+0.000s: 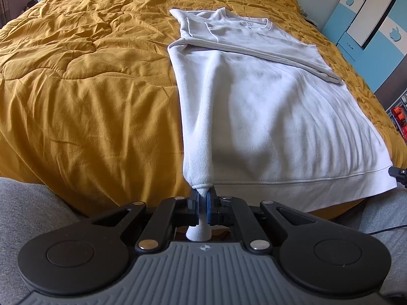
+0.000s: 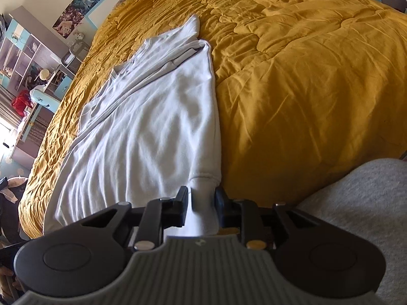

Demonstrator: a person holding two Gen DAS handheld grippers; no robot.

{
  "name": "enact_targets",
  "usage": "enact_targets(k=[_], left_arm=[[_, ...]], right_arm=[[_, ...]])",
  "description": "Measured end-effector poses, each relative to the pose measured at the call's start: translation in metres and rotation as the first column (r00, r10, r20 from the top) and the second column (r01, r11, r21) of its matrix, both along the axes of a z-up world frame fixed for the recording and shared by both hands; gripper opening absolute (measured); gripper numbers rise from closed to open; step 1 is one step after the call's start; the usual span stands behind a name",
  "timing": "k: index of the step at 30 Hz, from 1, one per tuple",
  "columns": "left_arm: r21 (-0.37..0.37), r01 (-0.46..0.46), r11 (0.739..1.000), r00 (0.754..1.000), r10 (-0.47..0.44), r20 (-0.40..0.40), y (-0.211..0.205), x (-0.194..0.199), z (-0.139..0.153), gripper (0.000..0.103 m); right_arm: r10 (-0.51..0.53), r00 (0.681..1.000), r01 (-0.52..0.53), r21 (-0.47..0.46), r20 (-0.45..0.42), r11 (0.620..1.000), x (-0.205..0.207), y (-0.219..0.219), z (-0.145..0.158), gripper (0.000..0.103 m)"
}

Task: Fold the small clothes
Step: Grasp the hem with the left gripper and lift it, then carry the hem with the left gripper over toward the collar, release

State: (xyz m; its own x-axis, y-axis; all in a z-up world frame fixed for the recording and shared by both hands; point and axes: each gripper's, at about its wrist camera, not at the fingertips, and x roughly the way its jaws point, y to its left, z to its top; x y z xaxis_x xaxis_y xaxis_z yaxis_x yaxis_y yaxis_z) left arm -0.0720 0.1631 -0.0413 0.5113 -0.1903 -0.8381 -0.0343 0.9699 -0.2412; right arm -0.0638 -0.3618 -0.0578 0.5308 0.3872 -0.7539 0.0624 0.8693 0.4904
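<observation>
A white sweatshirt (image 1: 267, 106) lies on the mustard quilt, neck away from me, with its sleeves folded across the chest. My left gripper (image 1: 203, 194) is shut on the hem's near left corner, and the ribbed fabric bunches between the blue pads. In the right wrist view the same sweatshirt (image 2: 142, 127) runs away from me up the bed. My right gripper (image 2: 202, 198) is shut on the hem's near right corner, a thick fold of cloth filling the gap between its black fingers. Both corners are lifted slightly off the quilt.
The mustard quilt (image 1: 89, 89) covers the whole bed, with broad room left of the sweatshirt. A blue and white wardrobe (image 1: 368, 25) stands at the right. Shelves and a desk (image 2: 28, 71) line the far wall. Grey trouser legs (image 2: 361, 203) of the person are near the bed's edge.
</observation>
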Motion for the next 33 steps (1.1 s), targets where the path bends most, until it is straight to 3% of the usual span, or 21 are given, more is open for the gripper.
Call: enact_targets(k=[2,3,4,5,6,8,10,12,14,17,22,29,33], left_arm=[[-0.009,0.001,1.000,1.000,-0.001,-0.003,0.000,0.000,-0.002,0.005],[-0.014,0.004,1.000,1.000,-0.004,-0.004,0.000,0.001,-0.002,0.006],[-0.020,0.007,1.000,1.000,-0.007,-0.008,-0.001,0.003,-0.003,0.006],[-0.027,0.009,1.000,1.000,-0.010,-0.013,-0.002,0.004,-0.005,0.007],[-0.032,0.011,0.999,1.000,-0.012,-0.019,-0.002,0.005,-0.008,0.010],[-0.034,-0.006,0.999,0.999,0.005,-0.034,-0.002,0.007,-0.014,0.010],[-0.025,-0.018,1.000,0.999,0.017,-0.037,-0.003,0.007,-0.017,0.005],[0.001,-0.009,1.000,1.000,0.009,0.004,-0.007,0.001,-0.011,0.004],[-0.038,-0.001,0.999,0.995,0.005,0.099,-0.006,-0.008,0.001,0.004],[-0.073,0.023,0.997,0.973,-0.006,0.230,-0.005,-0.018,0.015,0.004],[-0.200,-0.005,0.980,0.934,0.076,0.349,0.002,-0.023,0.029,0.004],[-0.275,-0.024,0.961,0.892,0.145,0.429,0.010,-0.019,0.043,0.004],[-0.247,-0.029,0.969,0.873,0.145,0.465,0.008,-0.014,0.054,0.004]], right_arm=[[0.004,1.000,-0.004,0.049,0.004,0.999,0.001,-0.002,-0.004,0.021],[0.002,1.000,-0.002,0.069,-0.001,0.998,0.003,-0.003,-0.007,0.027],[-0.001,1.000,0.002,0.068,-0.020,0.998,0.004,-0.004,-0.012,0.043],[-0.005,0.999,0.007,0.049,-0.036,0.999,0.006,-0.002,-0.015,0.047],[-0.010,0.999,0.011,0.026,-0.052,1.000,0.009,-0.001,-0.022,0.044],[-0.010,0.997,0.016,0.071,-0.075,0.997,0.013,-0.002,-0.033,0.039],[-0.010,0.997,0.017,0.092,-0.080,0.996,0.014,0.000,-0.040,0.022],[-0.012,0.997,0.015,0.041,-0.078,0.999,0.013,0.003,-0.038,0.008],[0.009,0.999,-0.005,0.108,-0.044,0.994,0.011,-0.001,-0.032,0.005],[0.019,0.999,-0.025,0.229,0.029,0.973,0.005,-0.007,-0.018,0.003],[-0.027,0.995,-0.014,0.395,0.097,0.919,0.005,-0.012,-0.008,0.003],[-0.077,0.981,-0.019,0.481,0.180,0.876,0.006,-0.018,0.009,0.004],[-0.059,0.959,-0.070,0.433,0.278,0.899,0.010,-0.018,0.032,0.003]])
